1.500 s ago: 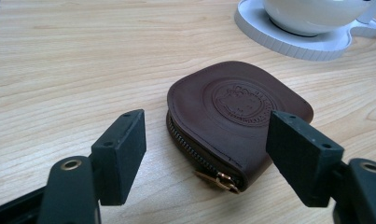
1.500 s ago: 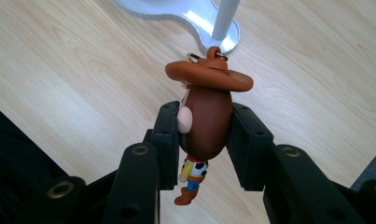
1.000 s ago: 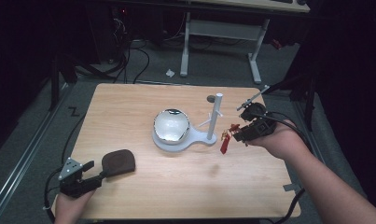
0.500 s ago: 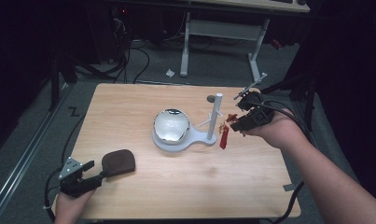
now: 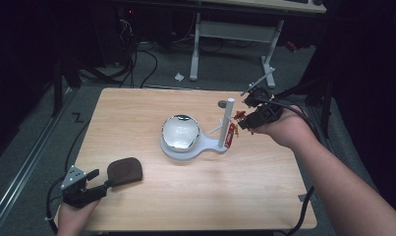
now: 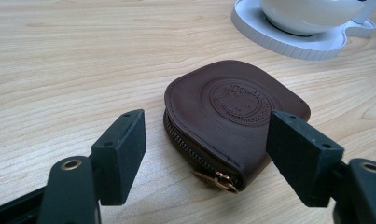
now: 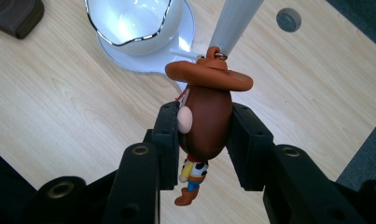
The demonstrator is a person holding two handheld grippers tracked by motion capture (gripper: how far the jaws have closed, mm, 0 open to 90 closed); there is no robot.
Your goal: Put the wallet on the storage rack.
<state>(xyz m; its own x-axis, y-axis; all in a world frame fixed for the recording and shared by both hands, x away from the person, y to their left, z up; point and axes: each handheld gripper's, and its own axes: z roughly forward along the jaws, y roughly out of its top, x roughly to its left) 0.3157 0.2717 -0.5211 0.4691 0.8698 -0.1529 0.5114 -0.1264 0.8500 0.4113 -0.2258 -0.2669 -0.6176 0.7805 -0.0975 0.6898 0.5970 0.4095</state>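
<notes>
Your left matte-black two-jaw claw [image 5: 101, 186] carries a grey three-cornered plate on top and trails a black cable. Its jaws end in square black pads, with brass-ringed screw holes behind. Your right matte-black claw [image 7: 202, 140] matches, black cable looping back. Your forearms are bare, unsleeved.

On the table [image 5: 136, 118], the bowl [image 5: 181, 132] sits on a stand [image 5: 185, 151] near the middle, its post [image 5: 226, 120] rising at the right. A figure keychain [image 7: 205, 112] sits between the right gripper [image 7: 202, 140] pads beside that post. The pouch [image 6: 232, 116] lies at the near left corner, just ahead of the left gripper [image 6: 206, 149].
</notes>
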